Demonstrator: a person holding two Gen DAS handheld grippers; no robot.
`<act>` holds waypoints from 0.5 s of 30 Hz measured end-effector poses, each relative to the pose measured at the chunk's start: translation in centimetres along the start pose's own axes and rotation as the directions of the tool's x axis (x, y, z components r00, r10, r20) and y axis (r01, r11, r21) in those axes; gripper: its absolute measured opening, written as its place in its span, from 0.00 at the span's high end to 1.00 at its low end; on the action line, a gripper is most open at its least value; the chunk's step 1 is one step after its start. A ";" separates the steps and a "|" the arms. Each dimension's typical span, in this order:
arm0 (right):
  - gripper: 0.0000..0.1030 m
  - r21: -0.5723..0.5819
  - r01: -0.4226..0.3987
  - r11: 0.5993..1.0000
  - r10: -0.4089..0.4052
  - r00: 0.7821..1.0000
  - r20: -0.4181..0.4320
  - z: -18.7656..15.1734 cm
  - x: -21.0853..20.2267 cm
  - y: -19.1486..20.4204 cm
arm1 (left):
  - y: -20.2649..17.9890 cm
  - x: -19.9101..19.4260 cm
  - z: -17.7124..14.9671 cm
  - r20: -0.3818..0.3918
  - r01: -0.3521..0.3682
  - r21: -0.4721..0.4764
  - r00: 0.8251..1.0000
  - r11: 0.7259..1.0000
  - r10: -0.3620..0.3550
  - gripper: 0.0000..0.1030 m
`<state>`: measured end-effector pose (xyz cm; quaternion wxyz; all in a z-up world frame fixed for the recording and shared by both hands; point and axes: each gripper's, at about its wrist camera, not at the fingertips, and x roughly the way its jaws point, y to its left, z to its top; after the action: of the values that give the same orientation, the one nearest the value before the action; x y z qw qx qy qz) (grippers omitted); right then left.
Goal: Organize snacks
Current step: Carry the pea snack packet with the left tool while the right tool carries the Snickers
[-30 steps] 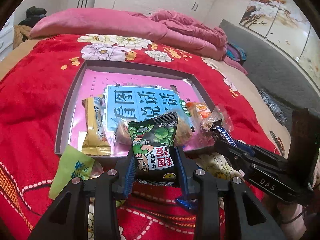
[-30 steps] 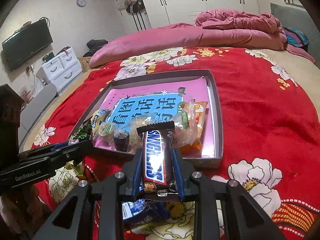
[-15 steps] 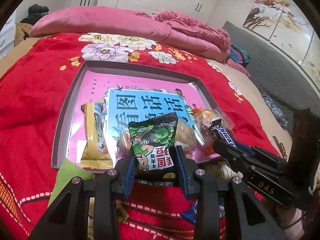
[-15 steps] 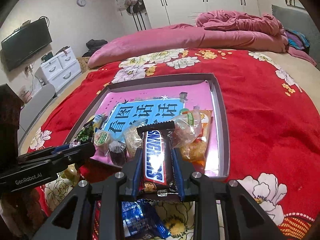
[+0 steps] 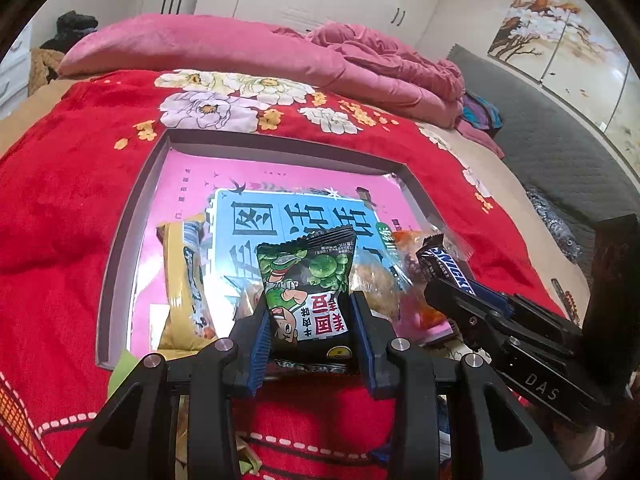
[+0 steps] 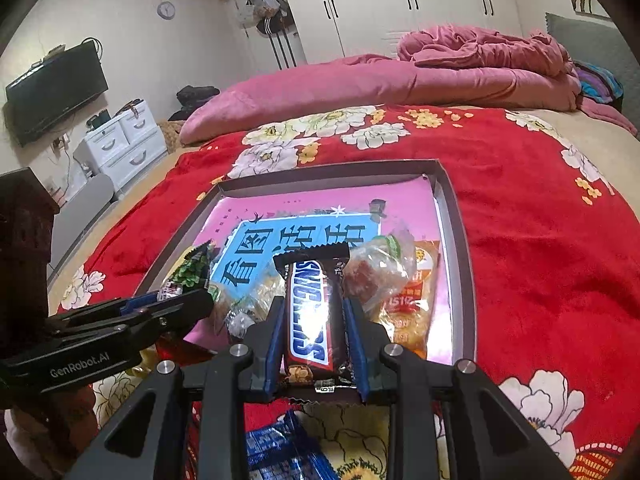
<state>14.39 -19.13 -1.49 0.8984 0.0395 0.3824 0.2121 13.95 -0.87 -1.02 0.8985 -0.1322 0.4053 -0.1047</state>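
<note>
My left gripper (image 5: 310,312) is shut on a green pea snack packet (image 5: 308,288) and holds it over the near edge of a grey tray (image 5: 120,240) with a pink and blue book inside. My right gripper (image 6: 313,316) is shut on a Snickers bar (image 6: 310,312), also over the tray's near edge (image 6: 464,280). In the left wrist view the right gripper (image 5: 436,280) shows at right with the bar (image 5: 444,260). In the right wrist view the left gripper (image 6: 192,300) shows at left with the green packet (image 6: 190,272).
The tray holds a yellow snack bar (image 5: 184,280), clear-wrapped sweets (image 6: 376,272) and an orange packet (image 6: 412,308). A blue wrapper (image 6: 280,452) and a light green packet (image 5: 120,372) lie on the red floral blanket (image 5: 52,220) near me. Pink bedding (image 5: 240,48) is piled behind.
Both grippers have moved forward with their snacks, from short of the tray to over its near edge. Their grip has not changed.
</note>
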 end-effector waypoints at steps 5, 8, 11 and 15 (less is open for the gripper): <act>0.71 0.002 -0.008 1.000 0.008 1.000 0.008 0.3 0.3 0.2 | 0.0 0.4 0.2 0.002 -0.005 0.006 1.000 1.000 0.005 0.63; 0.71 0.000 -0.011 1.000 0.011 1.000 0.012 0.5 0.6 0.3 | -0.1 0.6 0.3 0.005 -0.009 0.009 1.000 1.000 0.009 0.63; 0.71 0.000 -0.013 1.000 0.013 1.000 0.012 0.6 1.0 0.3 | -0.1 0.9 0.4 0.002 -0.012 0.011 1.000 1.000 0.012 0.63; 0.71 -0.002 -0.010 1.000 0.010 1.000 0.014 0.8 1.3 0.4 | -0.1 1.1 0.4 0.002 -0.015 0.012 1.000 1.000 0.015 0.63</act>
<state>15.63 -18.11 -1.69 0.9000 0.0422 0.3758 0.2168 14.97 -1.20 -1.45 0.9004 -0.1240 0.4049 -0.1002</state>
